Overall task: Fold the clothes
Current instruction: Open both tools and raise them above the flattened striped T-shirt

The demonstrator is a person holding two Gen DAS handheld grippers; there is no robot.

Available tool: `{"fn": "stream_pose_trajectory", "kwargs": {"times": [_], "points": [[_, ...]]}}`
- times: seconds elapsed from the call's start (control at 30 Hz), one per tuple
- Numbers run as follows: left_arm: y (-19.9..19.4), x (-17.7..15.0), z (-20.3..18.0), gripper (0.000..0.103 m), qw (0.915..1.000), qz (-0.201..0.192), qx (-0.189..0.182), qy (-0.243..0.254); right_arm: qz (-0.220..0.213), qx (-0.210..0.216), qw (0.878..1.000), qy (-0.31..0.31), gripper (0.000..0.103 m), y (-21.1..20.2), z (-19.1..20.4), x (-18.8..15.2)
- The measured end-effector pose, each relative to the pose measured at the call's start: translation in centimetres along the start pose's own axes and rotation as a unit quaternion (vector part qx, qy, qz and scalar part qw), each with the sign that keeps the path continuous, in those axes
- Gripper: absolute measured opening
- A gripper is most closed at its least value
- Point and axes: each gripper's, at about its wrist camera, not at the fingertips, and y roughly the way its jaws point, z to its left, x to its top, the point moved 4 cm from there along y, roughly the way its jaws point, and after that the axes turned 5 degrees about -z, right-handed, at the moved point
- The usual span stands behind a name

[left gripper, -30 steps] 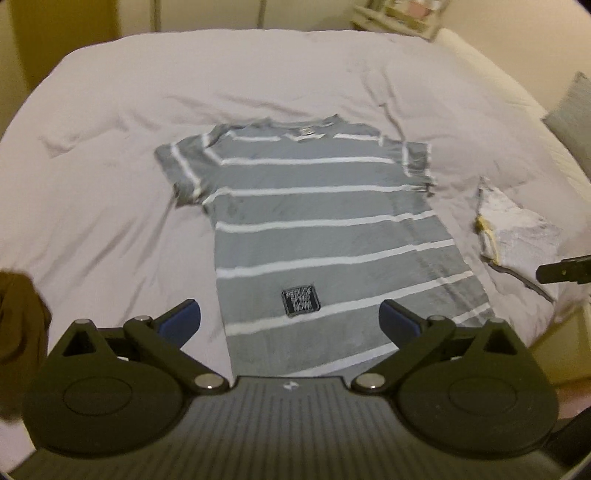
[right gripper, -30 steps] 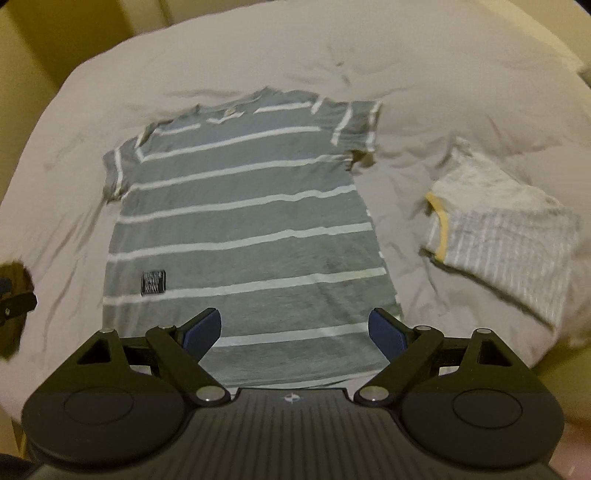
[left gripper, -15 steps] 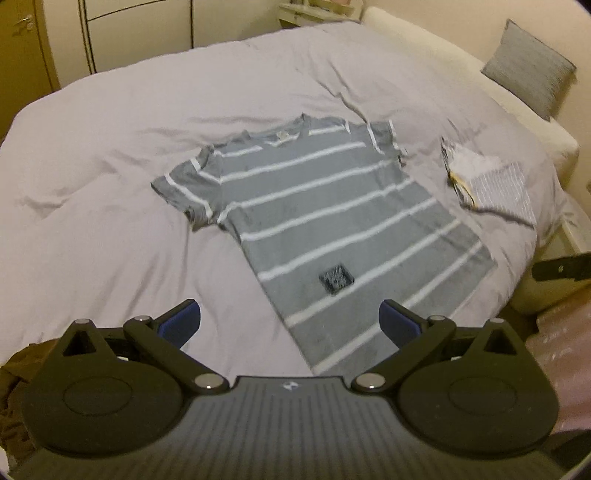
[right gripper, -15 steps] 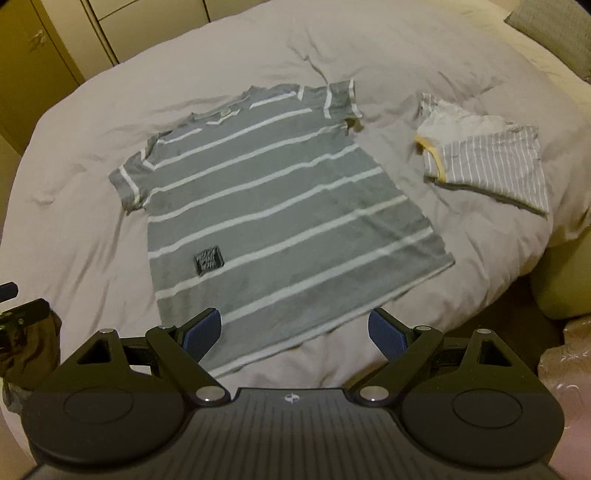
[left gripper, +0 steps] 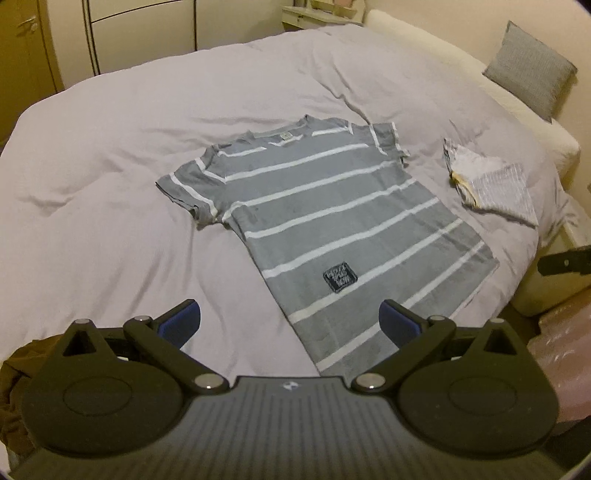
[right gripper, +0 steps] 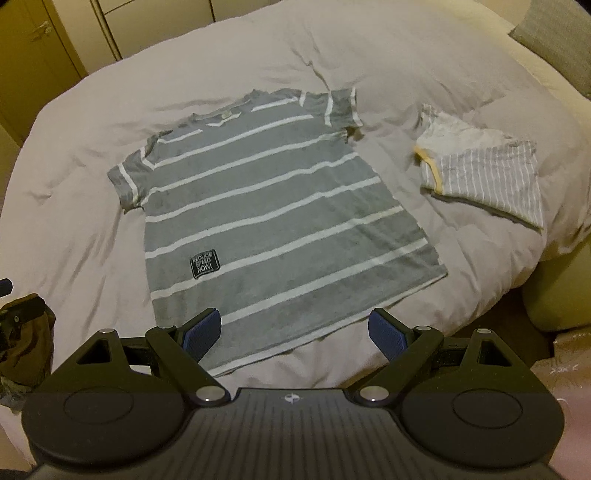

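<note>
the left gripper [left gripper: 290,321] has its fingers wide apart and holds nothing. the right gripper [right gripper: 295,330] is the same, up above the shirt's bottom edge. the grey striped shirt [right gripper: 273,206] lies flat on the bed [right gripper: 92,177]. a folded shirt [right gripper: 484,173] sits beside it, near the bed's edge.

Home bedroom: bed [left gripper: 110,155], wardrobe [left gripper: 140,33]

Only thing you can read is the black patch [right gripper: 205,267] near the hem of the tee [right gripper: 280,206]: "REDUCE SPEED NOW!" Its neck label's too small.
</note>
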Motion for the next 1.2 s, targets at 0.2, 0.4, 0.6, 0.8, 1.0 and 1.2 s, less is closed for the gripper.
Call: {"fn": "stream_pose_trajectory", "kwargs": {"times": [0.2, 0.4, 0.6, 0.8, 1.0, 1.2], "points": [[-0.3, 0.5, -1.1, 0.101, 0.9999, -0.002, 0.006, 0.011, -0.001, 0.006, 1.000, 0.005, 0.089, 0.1, -0.8, 0.3], [-0.1, 0.2, -2.0, 0.101, 0.9998, 0.006, 0.006, 0.020, 0.003, 0.008, 1.000, 0.014, 0.089, 0.2, -1.8, -0.4], [0.2, 0.1, -3.2, 0.101, 0.9996, 0.008, 0.004, 0.028, 0.002, 0.007, 1.000, 0.026, 0.089, 0.0, -2.9, -0.9], [0.4, 0.3, -3.9, 0.101, 0.9994, 0.007, 0.004, 0.033, 0.000, 0.009, 1.000, 0.029, 0.089, 0.1, -3.5, -0.9], [0.6, 0.2, -4.0, 0.101, 0.9994, 0.012, 0.013, 0.028, 0.000, 0.017, 0.999, 0.032, 0.089, 0.6, -4.0, -0.8], [0.8, 0.1, -4.3, 0.101, 0.9994, 0.016, 0.026, 0.016, 0.009, 0.027, 0.999, 0.022, 0.089, 1.5, -4.3, -0.4]]}}
